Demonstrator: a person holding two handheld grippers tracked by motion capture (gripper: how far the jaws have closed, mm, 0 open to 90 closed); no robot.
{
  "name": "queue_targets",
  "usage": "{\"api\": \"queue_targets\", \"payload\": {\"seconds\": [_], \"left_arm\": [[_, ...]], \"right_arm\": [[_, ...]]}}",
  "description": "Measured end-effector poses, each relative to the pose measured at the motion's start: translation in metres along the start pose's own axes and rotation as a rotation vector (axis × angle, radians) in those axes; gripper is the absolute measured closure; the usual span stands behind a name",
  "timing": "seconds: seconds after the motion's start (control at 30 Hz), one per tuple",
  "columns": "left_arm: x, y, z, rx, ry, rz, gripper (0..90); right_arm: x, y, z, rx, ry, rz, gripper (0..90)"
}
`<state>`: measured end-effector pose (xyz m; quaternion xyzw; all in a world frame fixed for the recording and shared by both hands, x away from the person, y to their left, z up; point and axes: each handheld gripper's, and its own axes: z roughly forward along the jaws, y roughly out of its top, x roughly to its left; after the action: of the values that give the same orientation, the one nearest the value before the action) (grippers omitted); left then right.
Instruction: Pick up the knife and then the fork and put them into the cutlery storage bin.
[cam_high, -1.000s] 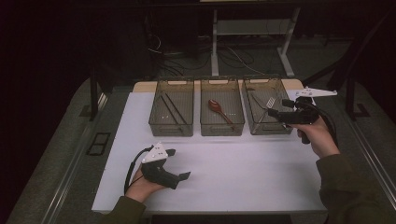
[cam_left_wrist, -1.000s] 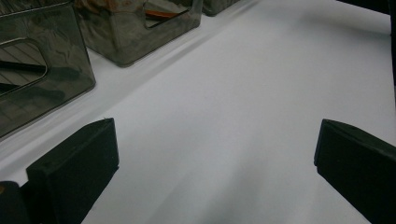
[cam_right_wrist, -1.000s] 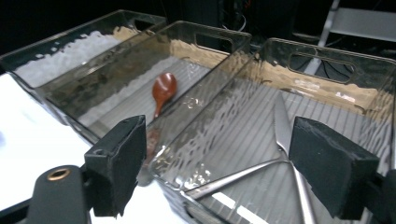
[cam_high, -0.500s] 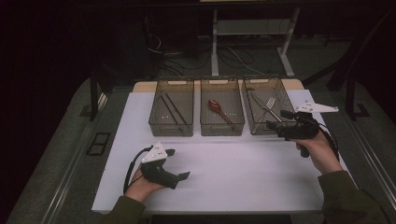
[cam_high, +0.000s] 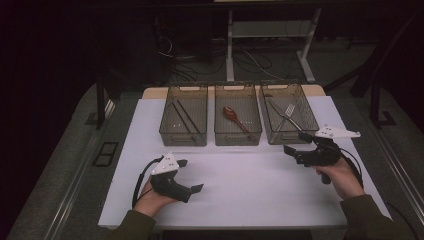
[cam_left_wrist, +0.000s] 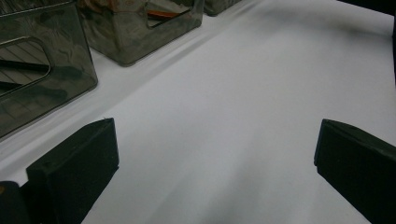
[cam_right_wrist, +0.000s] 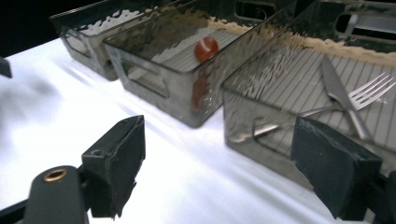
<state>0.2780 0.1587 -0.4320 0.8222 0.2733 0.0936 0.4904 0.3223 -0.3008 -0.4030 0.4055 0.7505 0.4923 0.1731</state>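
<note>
Three smoky clear bins stand in a row at the back of the white mat (cam_high: 250, 185). The left bin (cam_high: 183, 141) holds black chopsticks (cam_high: 184, 119), the middle bin (cam_high: 238, 139) a red-brown spoon (cam_high: 234, 117), the right bin (cam_high: 290, 136) a fork (cam_high: 290, 110) and a knife (cam_high: 280, 112). My left gripper (cam_high: 190, 175) rests low on the mat at the near left, open and empty (cam_left_wrist: 215, 154). Just in front of the right bin, my right gripper (cam_high: 296, 142) is open with nothing between its jaws (cam_right_wrist: 219, 158). Past those jaws lie the fork (cam_right_wrist: 369, 93) and the spoon (cam_right_wrist: 205, 49).
A white desk frame (cam_high: 265, 30) and cables (cam_high: 250, 62) stand on the dark floor behind the table. The mat's near edge runs just behind both hands. A grey strip (cam_high: 75, 170) borders the table's left side.
My right gripper has come down and toward the near side, from over the right bin to the mat in front of it. The left gripper has stayed put.
</note>
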Motion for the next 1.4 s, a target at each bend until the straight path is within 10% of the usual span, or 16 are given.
{"api": "queue_targets", "payload": {"seconds": [1.4], "left_arm": [[-0.003, -0.002, 0.001, 0.017, -0.014, 0.010, 0.0]], "right_arm": [[0.048, -0.067, -0.020, 0.099, 0.052, -0.087, 13.8]]}}
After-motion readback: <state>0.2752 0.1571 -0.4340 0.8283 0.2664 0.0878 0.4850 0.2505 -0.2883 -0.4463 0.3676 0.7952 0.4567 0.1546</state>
